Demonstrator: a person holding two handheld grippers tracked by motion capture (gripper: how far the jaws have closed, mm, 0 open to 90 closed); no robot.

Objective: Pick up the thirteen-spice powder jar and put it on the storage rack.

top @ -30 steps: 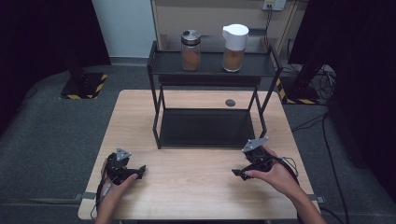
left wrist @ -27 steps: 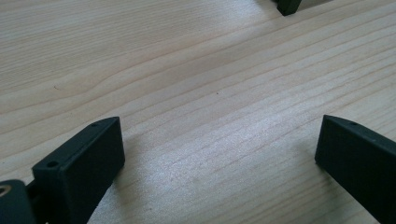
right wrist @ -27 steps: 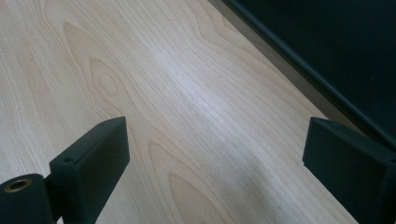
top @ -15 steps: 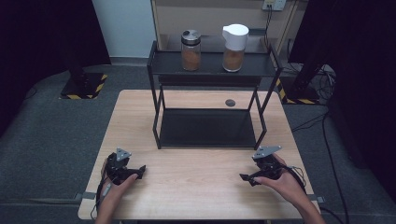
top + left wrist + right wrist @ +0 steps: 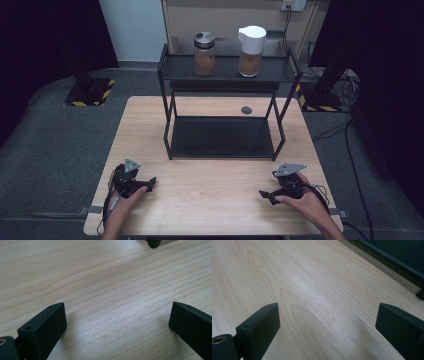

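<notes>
I am looking down on a dim room with dark grey carpet (image 5: 55,145) all round, black curtains at both sides and a pale wall panel (image 5: 132,27) at the back left; a black stand base with yellow-and-black hazard stripes (image 5: 90,92) sits on the floor at the left, and cables (image 5: 345,140) run over the carpet at the right. In the middle stands my counter (image 5: 210,190), a light wood top with plain grain, bare across its near half. A black two-level metal rack (image 5: 225,115) stands on the far half, its lower shelf dark and flat, its upper shelf carrying two jars of brown powder: one with a silver lid (image 5: 204,54) to the left and one with a white lid (image 5: 251,44) just to its right, apart from each other. A small dark round disc (image 5: 246,110) lies on the wood behind the rack's lower shelf. My left gripper (image 5: 142,184) rests low at the near left of the counter, jaws spread wide with only wood between them. My right gripper (image 5: 267,194) sits at the near right, well apart from the left one, near the rack's front right leg; its jaws have just been opening and stand wide, holding nothing.
</notes>
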